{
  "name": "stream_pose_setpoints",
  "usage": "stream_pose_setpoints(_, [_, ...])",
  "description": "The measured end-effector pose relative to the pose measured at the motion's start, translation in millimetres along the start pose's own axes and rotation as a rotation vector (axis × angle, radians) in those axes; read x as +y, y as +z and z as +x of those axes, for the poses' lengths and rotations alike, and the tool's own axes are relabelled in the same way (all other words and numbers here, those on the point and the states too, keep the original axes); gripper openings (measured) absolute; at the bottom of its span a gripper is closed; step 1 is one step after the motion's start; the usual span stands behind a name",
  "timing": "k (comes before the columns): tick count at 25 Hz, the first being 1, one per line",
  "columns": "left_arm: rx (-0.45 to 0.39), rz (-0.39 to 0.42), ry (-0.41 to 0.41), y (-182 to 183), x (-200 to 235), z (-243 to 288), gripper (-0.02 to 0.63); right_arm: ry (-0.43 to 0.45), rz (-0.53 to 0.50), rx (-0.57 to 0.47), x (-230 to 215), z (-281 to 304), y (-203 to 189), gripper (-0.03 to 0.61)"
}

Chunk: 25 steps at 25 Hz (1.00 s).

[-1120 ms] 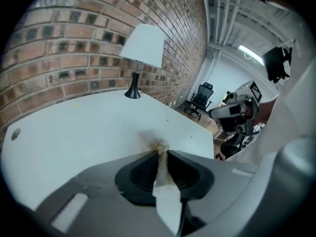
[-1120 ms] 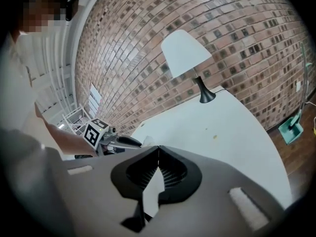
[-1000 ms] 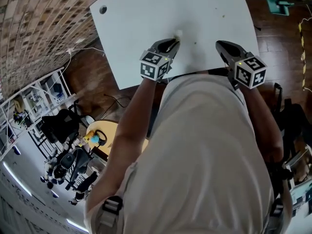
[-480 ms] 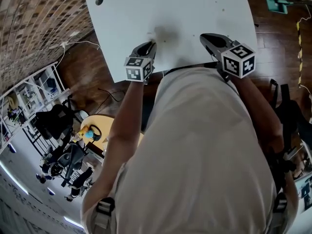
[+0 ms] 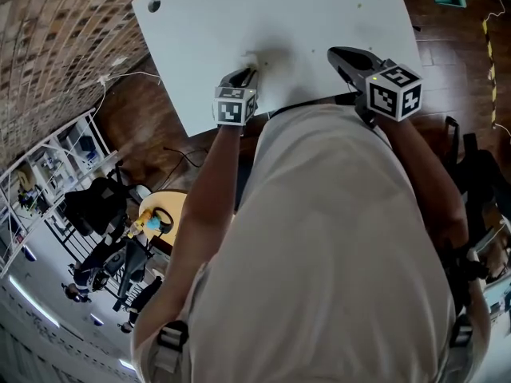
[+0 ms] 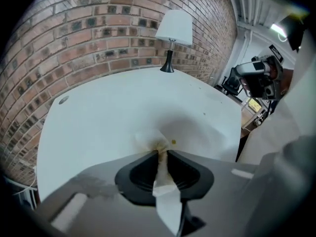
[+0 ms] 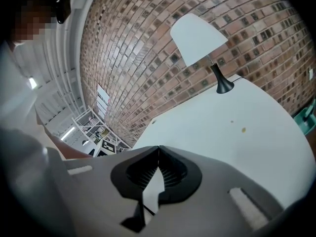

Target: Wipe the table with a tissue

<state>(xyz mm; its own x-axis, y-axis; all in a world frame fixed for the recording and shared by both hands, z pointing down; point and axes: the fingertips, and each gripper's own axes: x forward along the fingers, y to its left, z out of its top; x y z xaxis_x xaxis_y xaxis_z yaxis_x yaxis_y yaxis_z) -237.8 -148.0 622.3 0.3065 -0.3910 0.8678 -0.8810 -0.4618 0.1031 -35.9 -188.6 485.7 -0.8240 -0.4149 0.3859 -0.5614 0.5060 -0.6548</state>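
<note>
— Where is the tissue (image 6: 165, 197)?
— Clamped between the left gripper (image 6: 162, 153) jaws. Its end touches the table (image 5: 303, 14), at 7 o'clock from the centre.
— And the right gripper (image 7: 158, 147)?
— At 3 o'clock of the left one, jaws closed together, empty.

Seen from above, the person's torso (image 5: 335, 238) covers the near edge of the desk (image 5: 207, 46), whose far side runs off the top of that view. The tissue (image 6: 165, 199) is nearly all hidden there under the left gripper (image 5: 248, 71). The specks (image 5: 359, 6) on the desk and the floor clutter (image 5: 120, 262) are too small to name.
</note>
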Motion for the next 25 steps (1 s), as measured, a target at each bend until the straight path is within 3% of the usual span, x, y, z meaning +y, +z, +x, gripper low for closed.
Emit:
stream_pose_setpoints(5, [0.059, 0.055, -0.003, 2.2, -9.5, 6.5, 0.069, -0.014, 0.026, -0.019, -6.2, -9.2, 2.9, 0.008])
stream_pose_setpoints(12, [0.072, 0.074, 0.051, 1.7, -12.5, 8.4, 0.069, -0.006, 0.040, -0.032, -9.3, -13.1, 4.7, 0.008])
stream_pose_setpoints(25, [0.080, 0.094, 0.010, 11.3, -47.2, 16.9, 0.067, -0.005, 0.054, -0.024, -19.9, -21.7, 6.1, 0.008])
